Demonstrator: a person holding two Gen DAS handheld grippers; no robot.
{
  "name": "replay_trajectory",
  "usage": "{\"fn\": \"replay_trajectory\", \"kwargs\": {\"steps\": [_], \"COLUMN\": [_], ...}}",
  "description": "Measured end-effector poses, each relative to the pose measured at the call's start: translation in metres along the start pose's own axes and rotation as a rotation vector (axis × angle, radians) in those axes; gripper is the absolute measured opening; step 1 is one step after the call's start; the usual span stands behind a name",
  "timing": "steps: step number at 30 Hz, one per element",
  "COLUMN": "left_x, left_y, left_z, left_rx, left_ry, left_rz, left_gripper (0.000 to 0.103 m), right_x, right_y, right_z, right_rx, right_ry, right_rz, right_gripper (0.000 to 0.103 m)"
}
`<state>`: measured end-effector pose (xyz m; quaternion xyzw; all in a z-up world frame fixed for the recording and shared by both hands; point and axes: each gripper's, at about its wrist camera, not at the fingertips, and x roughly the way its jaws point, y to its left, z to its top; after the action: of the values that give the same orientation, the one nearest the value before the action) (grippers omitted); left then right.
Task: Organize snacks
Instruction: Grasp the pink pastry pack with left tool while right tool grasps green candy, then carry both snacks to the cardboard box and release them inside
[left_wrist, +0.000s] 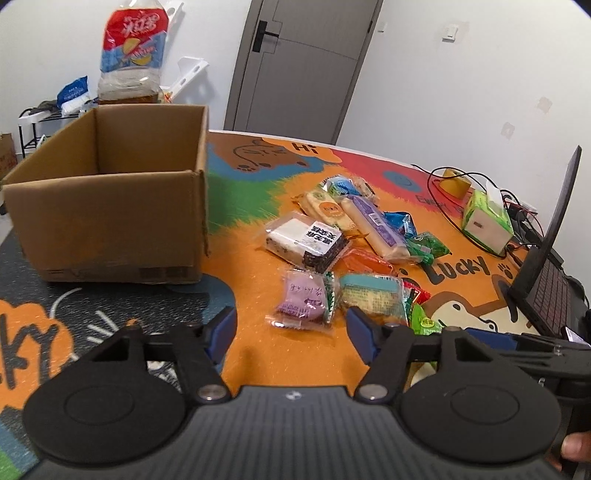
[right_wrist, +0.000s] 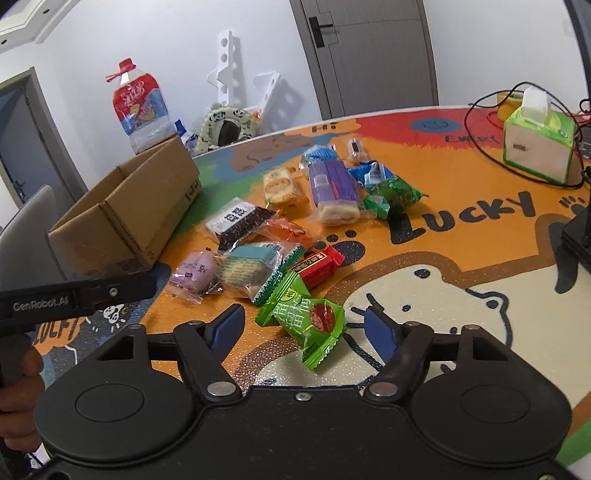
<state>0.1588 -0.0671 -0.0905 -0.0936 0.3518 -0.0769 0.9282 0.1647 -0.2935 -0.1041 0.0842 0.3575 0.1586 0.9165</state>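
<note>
A pile of wrapped snacks lies on the colourful table mat. An open, empty cardboard box stands to the left, and shows in the right wrist view. My left gripper is open and empty, just short of a purple snack packet. My right gripper is open, with a green snack packet lying between its fingers on the mat. A black-and-white packet, a long purple packet and a red packet lie further back.
A green tissue box with black cables stands at the right. An open laptop sits at the right edge. A large bottle stands behind the box. The other gripper's body reaches in from the left.
</note>
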Motion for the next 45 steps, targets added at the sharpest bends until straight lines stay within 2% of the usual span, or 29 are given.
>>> {"fn": "replay_trajectory", "kwargs": {"steps": [11,14,15,16,22,24,26,35,45], "left_x": [0.037,0.045,0.048,0.05,0.052,0.05,0.046,0.016,-0.026], "left_y": [-0.009,-0.012,-0.013,-0.013,-0.018,-0.015,-0.015,-0.016,-0.013], "left_z": [0.005,0.005,0.005,0.004,-0.002,-0.003,-0.004,-0.006,0.006], "left_rx": [0.033,0.045,0.048,0.048,0.093,0.076,0.068,0.053,0.058], "left_ry": [0.025,0.032,0.035,0.036,0.014,0.01,0.01,-0.027,-0.121], "left_rz": [-0.006,0.002,0.007,0.01,0.046,0.032,0.024,-0.011,0.013], "left_gripper": [0.057,0.055,0.054,0.053,0.046,0.036,0.032,0.031,0.031], "right_x": [0.016,0.016,0.016,0.015,0.011,0.009,0.006,-0.011,-0.023], "right_y": [-0.002,0.0,0.0,-0.001,-0.008,-0.007,-0.005,0.005,0.025], "right_z": [-0.001,-0.001,-0.002,-0.002,-0.004,-0.005,-0.004,0.001,0.014], "right_rx": [-0.021,-0.045,-0.054,-0.058,-0.024,-0.022,-0.021,-0.029,-0.041], "right_ry": [0.011,0.006,0.004,0.001,-0.012,-0.021,-0.033,-0.084,-0.144], "right_rz": [-0.017,-0.042,-0.054,-0.058,-0.012,-0.005,-0.001,0.025,0.058], "right_gripper": [0.06,0.046,0.037,0.033,0.03,0.03,0.03,0.03,0.03]}}
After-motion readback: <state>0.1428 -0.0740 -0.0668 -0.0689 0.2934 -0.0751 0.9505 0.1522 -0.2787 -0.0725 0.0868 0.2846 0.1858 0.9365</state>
